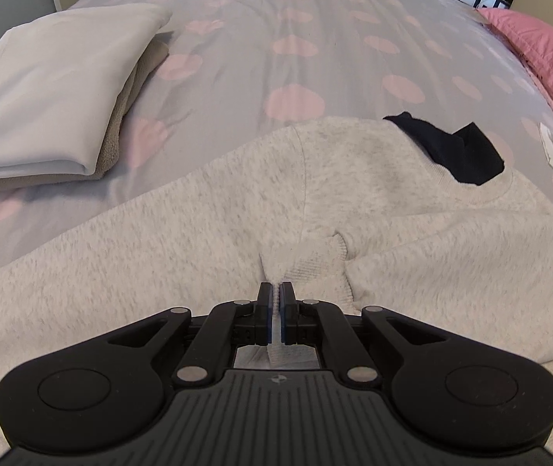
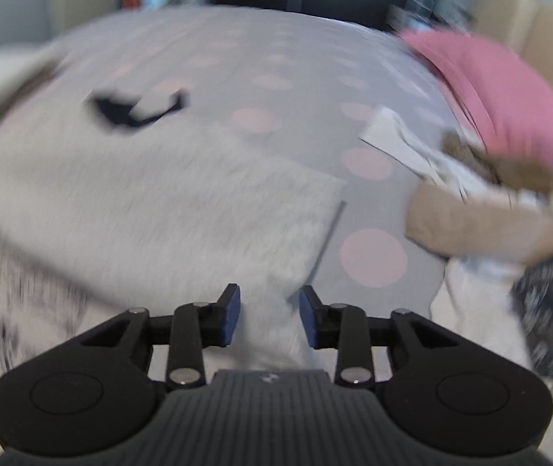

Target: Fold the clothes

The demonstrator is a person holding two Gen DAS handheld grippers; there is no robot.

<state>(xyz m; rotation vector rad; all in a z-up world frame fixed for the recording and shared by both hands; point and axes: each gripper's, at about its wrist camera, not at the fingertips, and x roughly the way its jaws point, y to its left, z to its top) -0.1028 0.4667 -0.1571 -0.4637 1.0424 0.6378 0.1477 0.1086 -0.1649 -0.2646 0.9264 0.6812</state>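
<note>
- Bottom centre of the left wrist view: left gripper [image 1: 276, 295], jaws pinched tight on a ribbed cuff [image 1: 315, 268] of the grey sweater [image 1: 159, 240]; fabric runs between the pads and out behind them.
- Sweater spreads across the lower half of that frame on the dotted bedspread [image 1: 295, 39], reaching from lower left to right edge, directly ahead of and under the gripper.
- Neck opening with dark lining [image 1: 451, 151] at centre right, well beyond the fingertips.
- Folded stack [image 1: 51, 89], white piece on top of a beige one, at upper left, apart from the sweater.
- Pink pillow [image 1: 540, 46] at upper right edge.
- Right wrist view is motion-blurred: right gripper [image 2: 269, 316] at bottom centre, jaws spread apart, nothing clamped.
- A corner of the sweater [image 2: 276, 303] sits in the gap between the pads; contact cannot be told.
- Rest of the sweater fills left and centre of this frame, ahead-left of the gripper.
- Unfolded clothes pile [image 2: 490, 225] at right, near the pink pillow, apart from the sweater.
</note>
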